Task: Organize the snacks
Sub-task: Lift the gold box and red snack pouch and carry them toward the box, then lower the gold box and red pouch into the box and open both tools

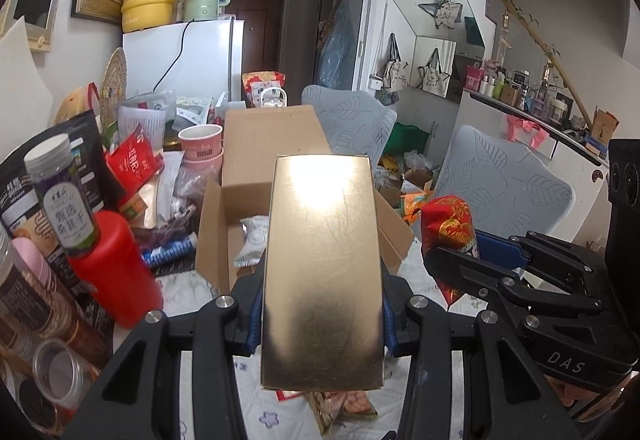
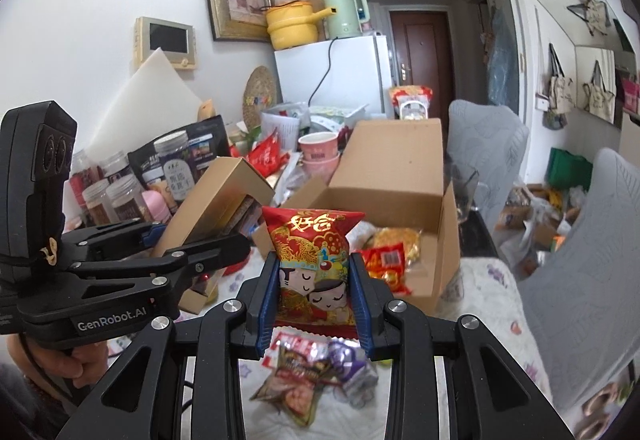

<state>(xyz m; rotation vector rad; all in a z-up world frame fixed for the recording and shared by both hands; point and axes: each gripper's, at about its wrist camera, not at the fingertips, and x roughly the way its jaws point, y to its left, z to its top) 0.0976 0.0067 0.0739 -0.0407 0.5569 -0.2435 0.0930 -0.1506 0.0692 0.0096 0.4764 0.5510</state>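
Jaws on my left gripper [image 1: 320, 314] clamp a gold box [image 1: 322, 268], long axis pointing ahead at the open cardboard box [image 1: 276, 144] straight beyond. My right gripper [image 2: 316, 302] pinches a red snack bag [image 2: 314, 264], that box just ahead-right.

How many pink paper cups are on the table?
2, stacked one inside the other: the top cup sits in the lower cup, left of the open cardboard box. Clutter may hide more.
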